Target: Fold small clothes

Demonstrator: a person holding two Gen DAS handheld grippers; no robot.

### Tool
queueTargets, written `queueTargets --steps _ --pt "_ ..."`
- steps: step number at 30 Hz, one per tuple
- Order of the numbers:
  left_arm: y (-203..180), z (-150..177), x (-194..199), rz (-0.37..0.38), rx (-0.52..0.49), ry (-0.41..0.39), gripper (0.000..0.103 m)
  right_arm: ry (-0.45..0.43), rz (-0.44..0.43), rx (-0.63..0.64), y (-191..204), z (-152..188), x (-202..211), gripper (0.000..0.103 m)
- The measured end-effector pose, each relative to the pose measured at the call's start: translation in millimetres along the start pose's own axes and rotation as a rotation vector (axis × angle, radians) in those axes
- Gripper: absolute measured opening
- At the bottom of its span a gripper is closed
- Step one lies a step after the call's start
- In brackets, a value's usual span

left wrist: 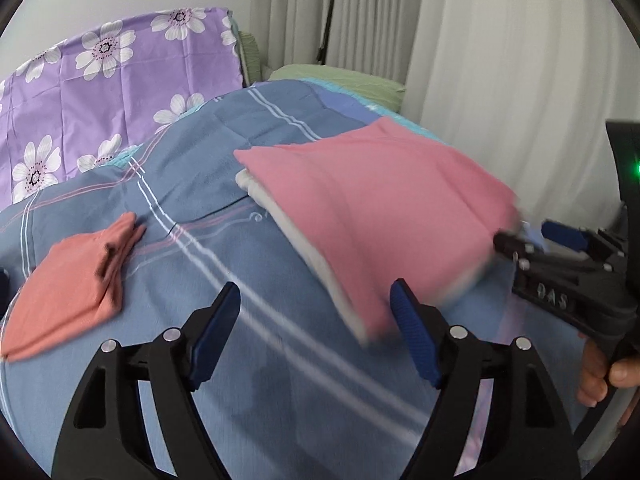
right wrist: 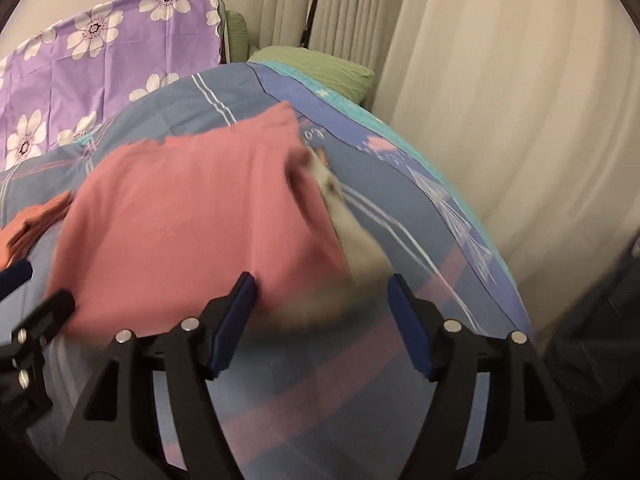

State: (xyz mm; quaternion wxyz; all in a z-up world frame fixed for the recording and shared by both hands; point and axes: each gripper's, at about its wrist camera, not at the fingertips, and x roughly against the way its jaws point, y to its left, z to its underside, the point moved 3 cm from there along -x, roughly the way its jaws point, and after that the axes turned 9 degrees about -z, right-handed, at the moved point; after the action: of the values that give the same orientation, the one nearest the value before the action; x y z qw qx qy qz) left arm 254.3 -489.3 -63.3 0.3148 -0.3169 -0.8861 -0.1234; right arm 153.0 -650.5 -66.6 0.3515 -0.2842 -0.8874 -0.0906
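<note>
Left wrist view: left gripper (left wrist: 316, 332) spread wide over the blue bedcover (left wrist: 248, 392), nothing between the pads, near corner of the pink garment (left wrist: 372, 208) just ahead and slightly right of the gap, close to the right-hand pad. Garment lying flat on the bed, a pale layer showing under its near edge, long axis slanting from far left to near right across this view. Right gripper (left wrist: 520, 236) seen at the garment's right corner, pads apart, edge of cloth just beside them, contact unclear through blur. Folded orange garment (left wrist: 68, 280) well apart to the left, seemingly done.

Right wrist view: right gripper (right wrist: 320, 316) also spread wide, gripping nothing, near edge of the pink garment (right wrist: 192, 216) and its pale underside reaching to the gap, mostly ahead and to the left. Left gripper's tip (right wrist: 40, 316) at the picture's left edge.

Judged: each hand nearest its own near corner, so a two-corner pinch and a fold away toward the far edge looks likely.
</note>
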Motion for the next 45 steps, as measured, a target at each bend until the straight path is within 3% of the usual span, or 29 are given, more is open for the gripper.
queueTargets --steps 4,9,15,21,26,32,36,45 --pt "2 23 42 0.024 -0.011 0.000 0.079 0.002 -0.067 0.003 11 39 58 0.075" --pt "7 46 113 0.014 -0.007 -0.067 0.084 -0.088 -0.101 -0.008 21 67 137 0.079" --pt "8 69 207 0.004 -0.012 -0.185 0.094 -0.148 -0.217 -0.076 31 90 207 0.083" --pt "-1 91 281 -0.031 -0.043 -0.279 0.100 -0.248 -0.202 -0.076 35 112 274 0.091" --pt "10 107 323 -0.020 0.025 -0.320 0.101 -0.287 -0.186 -0.084 32 124 307 0.095" --pt "5 125 350 -0.020 0.015 -0.350 0.101 -0.320 -0.176 -0.054 42 144 336 0.097" --pt "0 140 347 -0.032 0.018 -0.299 0.101 -0.309 -0.165 -0.051 46 156 340 0.097" --pt "5 154 342 -0.042 0.035 -0.263 0.101 -0.268 -0.162 -0.021 57 170 332 0.098"
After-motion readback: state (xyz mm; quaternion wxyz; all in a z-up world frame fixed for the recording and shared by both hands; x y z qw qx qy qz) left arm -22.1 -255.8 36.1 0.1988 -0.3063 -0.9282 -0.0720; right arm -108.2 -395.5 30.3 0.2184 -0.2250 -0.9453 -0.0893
